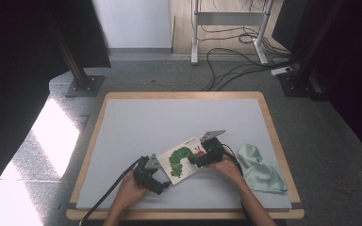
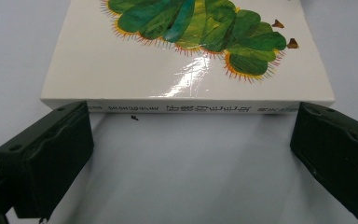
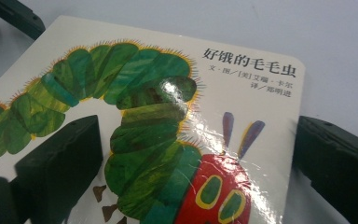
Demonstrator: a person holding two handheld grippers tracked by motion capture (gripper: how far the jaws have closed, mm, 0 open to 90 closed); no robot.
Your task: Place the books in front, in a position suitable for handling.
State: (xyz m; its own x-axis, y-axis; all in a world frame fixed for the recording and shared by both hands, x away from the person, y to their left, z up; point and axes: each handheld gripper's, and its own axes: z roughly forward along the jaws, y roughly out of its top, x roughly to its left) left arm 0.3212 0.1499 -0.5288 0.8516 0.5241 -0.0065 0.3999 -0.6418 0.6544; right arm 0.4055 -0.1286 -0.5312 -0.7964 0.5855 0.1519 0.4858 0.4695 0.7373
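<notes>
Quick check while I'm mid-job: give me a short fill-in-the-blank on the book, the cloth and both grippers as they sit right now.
1. The picture book on the grey table mat shows a green ____ with a red head on its cover.
2. The left gripper has its jaws ____, facing the book's spine.
3. The pale green cloth lies on the person's ____ side of the book.
4. The right gripper has one jaw over the book's ____.

Missing words: caterpillar; open; right; cover

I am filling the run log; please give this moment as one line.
left gripper: open, at book spine | right gripper: open, over book cover | book: flat on table | cloth: right, untouched
</notes>
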